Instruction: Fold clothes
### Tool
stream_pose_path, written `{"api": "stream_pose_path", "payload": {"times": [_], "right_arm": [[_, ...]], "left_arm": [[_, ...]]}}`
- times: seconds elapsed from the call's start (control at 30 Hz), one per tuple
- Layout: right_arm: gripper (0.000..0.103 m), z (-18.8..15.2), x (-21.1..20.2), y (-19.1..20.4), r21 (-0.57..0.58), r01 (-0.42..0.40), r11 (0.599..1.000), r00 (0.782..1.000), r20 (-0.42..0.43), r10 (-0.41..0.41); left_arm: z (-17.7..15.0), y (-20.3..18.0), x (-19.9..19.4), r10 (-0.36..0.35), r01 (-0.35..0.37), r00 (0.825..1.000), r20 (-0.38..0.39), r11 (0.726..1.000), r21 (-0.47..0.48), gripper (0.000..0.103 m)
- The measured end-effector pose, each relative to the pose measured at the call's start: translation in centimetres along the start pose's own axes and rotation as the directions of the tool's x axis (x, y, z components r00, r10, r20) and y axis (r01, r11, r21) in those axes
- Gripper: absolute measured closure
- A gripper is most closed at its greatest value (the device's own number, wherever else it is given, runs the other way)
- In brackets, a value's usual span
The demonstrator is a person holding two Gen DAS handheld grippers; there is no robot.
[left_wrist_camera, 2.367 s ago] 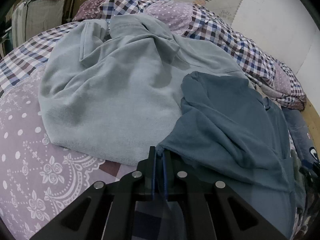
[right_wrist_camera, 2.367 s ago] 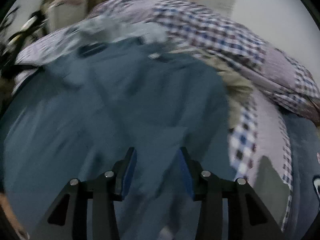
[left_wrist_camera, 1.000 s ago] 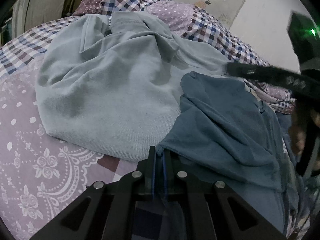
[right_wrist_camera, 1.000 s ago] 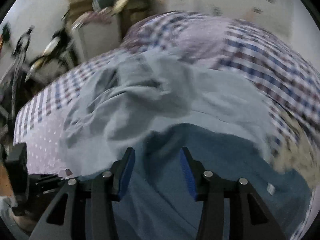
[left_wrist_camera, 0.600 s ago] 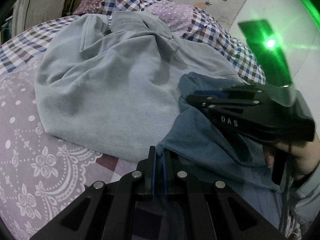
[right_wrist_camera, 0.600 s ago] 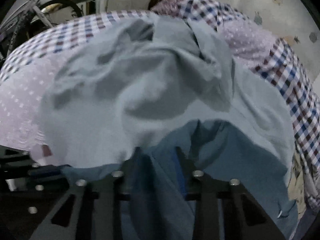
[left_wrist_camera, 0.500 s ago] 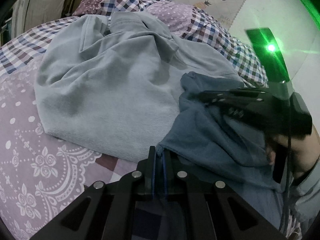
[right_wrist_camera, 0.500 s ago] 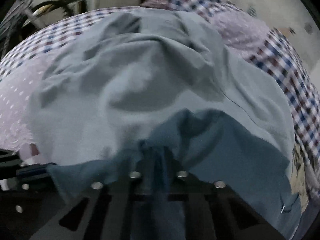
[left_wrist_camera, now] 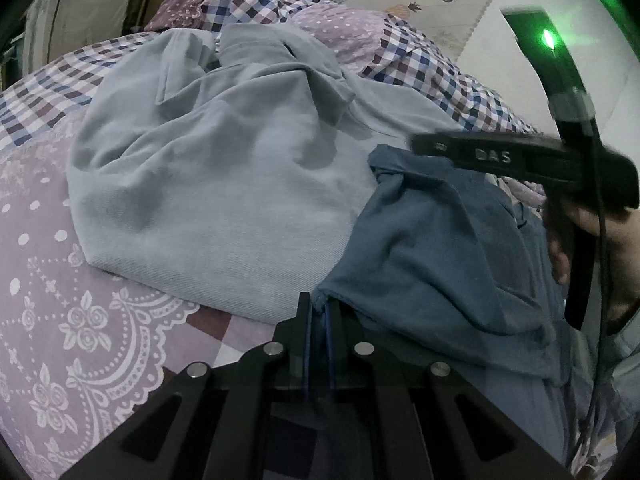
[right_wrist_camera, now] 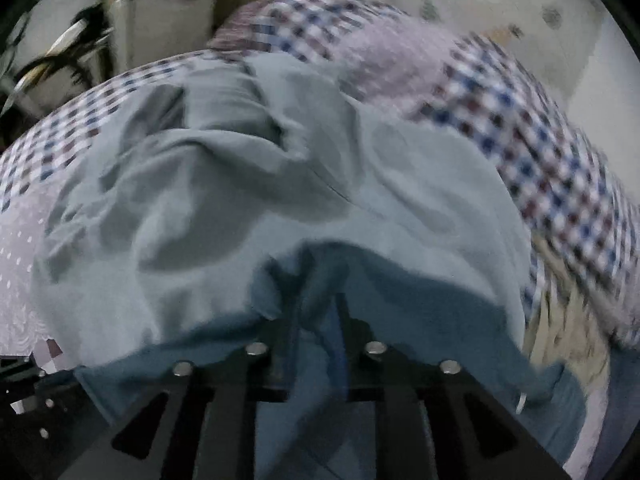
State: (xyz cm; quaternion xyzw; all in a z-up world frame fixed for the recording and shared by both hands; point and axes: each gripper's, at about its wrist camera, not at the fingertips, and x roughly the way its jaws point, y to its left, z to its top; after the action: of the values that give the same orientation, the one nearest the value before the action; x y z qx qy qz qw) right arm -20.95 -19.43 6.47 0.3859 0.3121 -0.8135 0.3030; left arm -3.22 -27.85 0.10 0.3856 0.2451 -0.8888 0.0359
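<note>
Bed surface, two garments, both grippers engaging.
Left gripper is pinching the dark blue shirt corner at lower centre; right gripper is clamping another bunch. Lilac bedsheet is lying beneath, pale grey garment mid-frame, checked quilt beyond. Only the right view is showing beige cloth.

Dark blue shirt rumpled, overlapping right edge of crumpled pale grey-blue garment on bed.
</note>
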Motion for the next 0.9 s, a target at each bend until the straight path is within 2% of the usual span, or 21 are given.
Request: {"api": "stream_pose_path", "payload": {"times": [0.03,0.07,0.2,0.27,0.3,0.33,0.37,0.4,0.43,0.53,0.6,0.67,0.73,0.83,0.9], "right_arm": [[0.064,0.4,0.2,0.9,-0.036,0.005,0.999,1.000,0.000,-0.005],[0.061,0.9,0.4,1.8,-0.071,0.010,0.997,1.000,0.000,-0.010],[0.061,2.7,1.1,5.4,-0.210,0.030,0.977,1.000,-0.001,-0.031],[0.063,3.0,2.8,5.5,-0.220,0.052,0.974,0.997,-0.038,-0.062],[0.063,3.0,3.5,5.4,-0.210,0.057,0.976,0.996,-0.053,-0.069],[0.071,3.1,4.2,5.1,-0.200,0.061,0.978,0.995,-0.068,-0.076],[0.088,3.1,4.6,4.6,-0.182,0.063,0.981,0.993,-0.086,-0.080],[0.097,3.0,5.0,4.2,-0.165,0.066,0.984,0.991,-0.103,-0.083],[0.099,3.0,5.4,3.7,-0.148,0.066,0.987,0.989,-0.119,-0.084],[0.100,3.8,5.0,1.9,-0.092,0.045,0.995,0.993,-0.102,-0.055],[0.101,5.0,3.5,-0.5,-0.001,0.039,0.999,0.998,-0.049,-0.039],[0.102,6.3,1.3,-3.5,0.115,0.058,0.992,0.998,0.022,-0.061],[0.101,6.8,-0.1,-6.0,0.219,0.005,0.976,0.998,0.065,-0.020],[0.098,6.8,-1.2,-7.4,0.260,-0.030,0.965,0.997,0.075,0.011],[0.089,6.8,-1.0,-7.0,0.254,-0.075,0.964,0.997,0.055,0.063]], "left_arm": [[0.0,0.0,0.0,-0.002,0.002,1.000,0.000,1.000,-0.002,0.099],[0.0,0.0,0.0,-0.003,0.003,1.000,0.001,1.000,-0.003,0.099],[-0.1,0.1,-0.1,-0.018,0.018,1.000,0.003,1.000,-0.013,0.099],[-0.1,0.2,-0.2,-0.025,0.025,1.000,0.004,1.000,-0.017,0.099],[-0.1,0.2,-0.1,-0.028,0.028,1.000,0.003,0.999,-0.018,0.099],[-0.1,0.2,-0.1,-0.029,0.030,1.000,0.002,0.999,-0.020,0.099],[-0.1,0.2,-0.1,-0.031,0.031,1.000,0.002,0.999,-0.021,0.099],[-0.1,0.3,-0.1,-0.032,0.032,0.999,0.001,0.999,-0.022,0.099],[-0.2,0.2,-0.1,-0.030,0.030,1.000,0.001,0.999,-0.021,0.099],[-0.2,0.5,-0.4,-0.022,0.022,1.000,-0.002,1.000,-0.015,0.099],[-0.2,0.5,-0.5,-0.020,0.020,1.000,-0.002,1.000,-0.015,0.099],[-0.3,0.6,-0.7,-0.023,0.023,1.000,0.000,1.000,-0.019,0.099],[-0.4,0.7,-0.9,-0.024,0.024,1.000,0.002,1.000,-0.021,0.099],[-0.5,0.8,-0.9,-0.026,0.026,1.000,0.001,0.999,-0.024,0.099],[-0.5,0.9,-0.9,-0.029,0.029,1.000,0.001,0.999,-0.028,0.099]]}}
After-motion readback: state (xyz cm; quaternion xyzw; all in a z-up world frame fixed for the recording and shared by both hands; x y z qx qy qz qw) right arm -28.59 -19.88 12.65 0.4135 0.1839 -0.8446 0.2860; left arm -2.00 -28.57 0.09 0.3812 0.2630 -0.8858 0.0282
